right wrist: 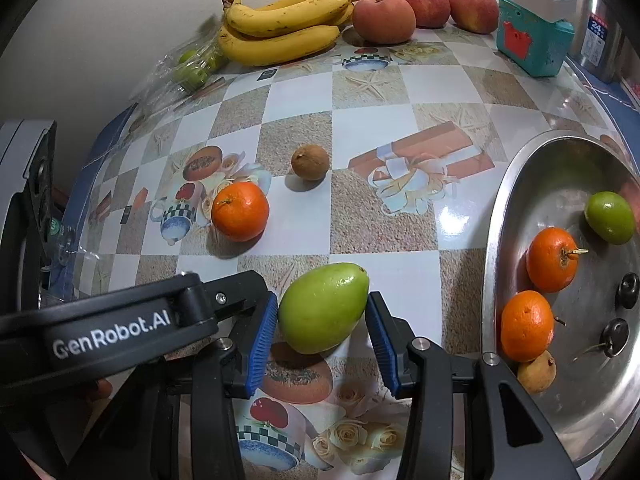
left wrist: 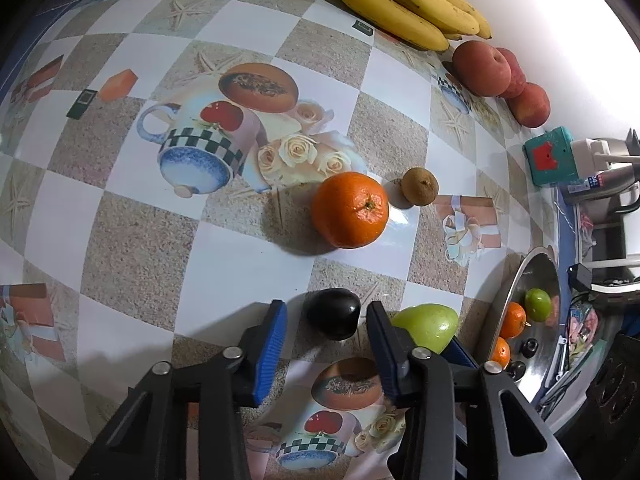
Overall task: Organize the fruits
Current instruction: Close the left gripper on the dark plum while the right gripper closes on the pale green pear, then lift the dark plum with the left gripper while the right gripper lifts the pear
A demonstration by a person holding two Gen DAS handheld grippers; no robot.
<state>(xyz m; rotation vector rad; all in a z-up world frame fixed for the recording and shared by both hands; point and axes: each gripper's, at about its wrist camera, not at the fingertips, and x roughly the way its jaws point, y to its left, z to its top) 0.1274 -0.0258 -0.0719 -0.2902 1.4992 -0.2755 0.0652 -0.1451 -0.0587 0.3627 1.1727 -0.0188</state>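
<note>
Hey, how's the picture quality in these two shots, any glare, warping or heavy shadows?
Left wrist view: strong fisheye bending of the checked plastic tablecloth, dark corners, a soft shadow left of the round orange tangerine. Right wrist view: same warping, white glare patch on the cloth beside the shiny steel bowl; both sharp.

Setting: a home kitchen or dining corner. The desk (right wrist: 360, 120) wears a glossy checked oilcloth printed with teacups, roses and gift boxes. Bananas (right wrist: 288, 20) and peaches (right wrist: 384, 18) lie against a plain white wall. A metal pan (right wrist: 520, 168) holds small fruit at the desk's edge. A teal plug box (right wrist: 532, 48) with a white plug stands beside a steel kettle (left wrist: 616, 188). Household clutter beyond the edge.
</note>
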